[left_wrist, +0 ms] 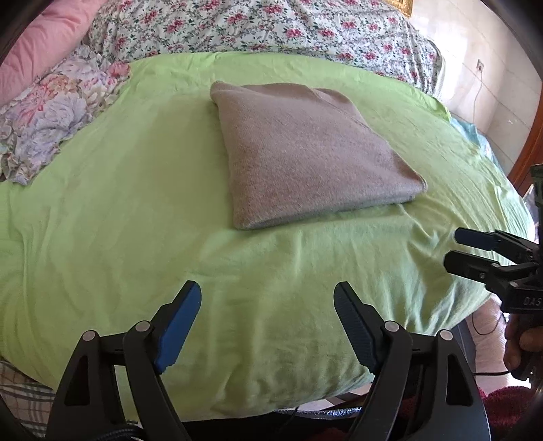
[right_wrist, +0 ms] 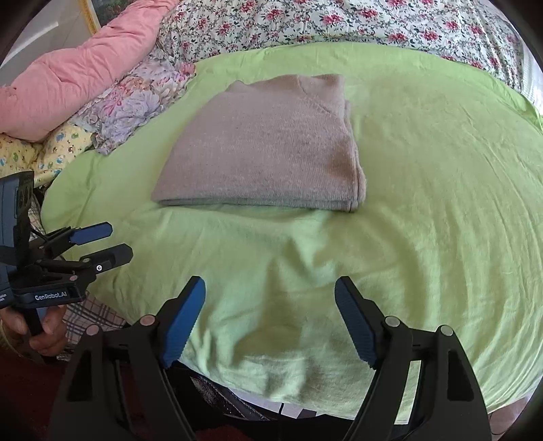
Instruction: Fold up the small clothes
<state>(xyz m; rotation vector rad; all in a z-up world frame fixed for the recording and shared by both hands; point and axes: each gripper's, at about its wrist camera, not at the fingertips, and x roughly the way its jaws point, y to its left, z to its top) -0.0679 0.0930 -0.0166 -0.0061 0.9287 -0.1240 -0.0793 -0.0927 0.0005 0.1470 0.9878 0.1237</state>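
The left claw (left_wrist: 268,295) hung spread wide over the near edge of the green sheet (left_wrist: 135,203), gripping nothing. Same for the right claw (right_wrist: 269,291), fingers apart and empty. And there sat the gray sweater (left_wrist: 305,149), folded into a flat square mid-bed, well clear of both claws, flowered bedding (left_wrist: 271,27) bunched beyond it.

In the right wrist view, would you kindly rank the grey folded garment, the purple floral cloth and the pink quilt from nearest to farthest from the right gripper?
1. Grey folded garment, straight ahead of the right gripper.
2. Purple floral cloth, ahead-left.
3. Pink quilt, far left corner.
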